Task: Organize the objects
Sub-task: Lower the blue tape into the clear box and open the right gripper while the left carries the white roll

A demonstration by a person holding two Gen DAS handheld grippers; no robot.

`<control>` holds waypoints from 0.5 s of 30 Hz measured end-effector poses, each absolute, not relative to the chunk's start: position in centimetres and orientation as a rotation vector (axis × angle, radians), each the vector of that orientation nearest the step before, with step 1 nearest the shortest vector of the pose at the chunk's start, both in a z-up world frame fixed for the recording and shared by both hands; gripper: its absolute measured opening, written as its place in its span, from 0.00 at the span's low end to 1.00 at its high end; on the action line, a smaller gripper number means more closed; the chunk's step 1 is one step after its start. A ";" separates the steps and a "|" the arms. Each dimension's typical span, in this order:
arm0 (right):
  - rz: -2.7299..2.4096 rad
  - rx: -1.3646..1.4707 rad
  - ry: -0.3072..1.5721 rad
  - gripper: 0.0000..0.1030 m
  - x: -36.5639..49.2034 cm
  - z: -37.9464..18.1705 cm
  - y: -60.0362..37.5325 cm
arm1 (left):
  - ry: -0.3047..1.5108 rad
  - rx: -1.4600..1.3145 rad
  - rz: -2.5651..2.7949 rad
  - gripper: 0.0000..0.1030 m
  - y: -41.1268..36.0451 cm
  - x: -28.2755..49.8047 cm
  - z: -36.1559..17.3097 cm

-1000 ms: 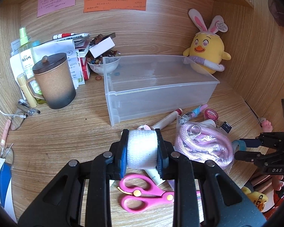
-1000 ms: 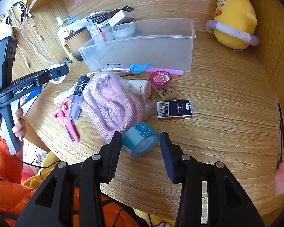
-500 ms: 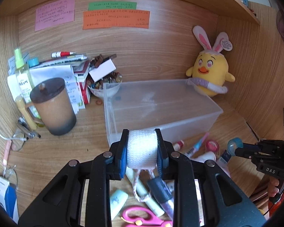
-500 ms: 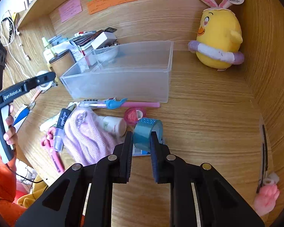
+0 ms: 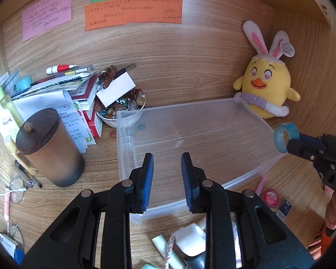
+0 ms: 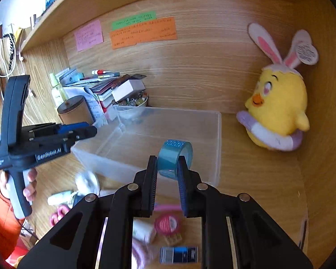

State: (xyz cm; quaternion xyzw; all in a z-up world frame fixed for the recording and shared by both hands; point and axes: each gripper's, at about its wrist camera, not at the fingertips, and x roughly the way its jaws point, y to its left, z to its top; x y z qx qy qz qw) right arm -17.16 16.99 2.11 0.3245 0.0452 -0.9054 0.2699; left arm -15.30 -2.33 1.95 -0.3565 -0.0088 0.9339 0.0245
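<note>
Gone from between the left gripper's [image 5: 167, 177] blue pads since half a second ago is the white gauze roll [image 5: 191, 238], which now lies on the desk just in front of the clear plastic bin [image 5: 212, 134], beside a pale tube and a twisted cord; that gripper's jaws stand apart with nothing between them, poised over the bin's near wall. Meanwhile the right gripper [image 6: 168, 179] has risen from the desk and now holds the blue tape roll [image 6: 174, 158] above the bin's near right corner, its jaws clamped on the roll's flat sides; in the left wrist view the same roll [image 5: 285, 137] shows at the bin's right end, pinched at the tip of the dark tool. Inside, the bin looks bare, its floor showing the wood grain beneath. On the desk near the right gripper lie a pink round tape case [image 6: 166, 224], a small dark staple box [image 6: 179, 254], a white tube and, further left, pink scissors [image 6: 59, 213], all somewhat blurred. Behind the bin on the right sits a yellow chick plush [image 5: 266, 89] with rabbit ears, touching the bin's far right corner. To the far left stand a bowl of glass beads [image 5: 121, 109], a stack of books and papers, and a brown lidded mug [image 5: 49, 148]. Pink, green and orange notes [image 5: 133, 13] are stuck on the back panel.
</note>
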 end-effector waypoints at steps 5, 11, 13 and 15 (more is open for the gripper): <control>-2.394 0.966 0.123 0.15 -20.4 1.1 15.5 | -0.055 -1.142 2.871 0.24 -3.0 -15.5 1.3; -2.364 1.022 0.189 0.16 -21.3 0.0 14.2 | -0.025 -1.124 2.844 0.35 -3.1 -12.4 1.6; -2.362 1.037 0.212 0.16 -21.5 -0.4 13.8 | -0.023 -1.143 2.821 0.39 -2.9 -11.5 1.1; -2.360 1.058 0.227 0.16 -21.8 -0.8 13.4 | -0.001 -1.156 2.799 0.42 -2.4 -10.9 0.5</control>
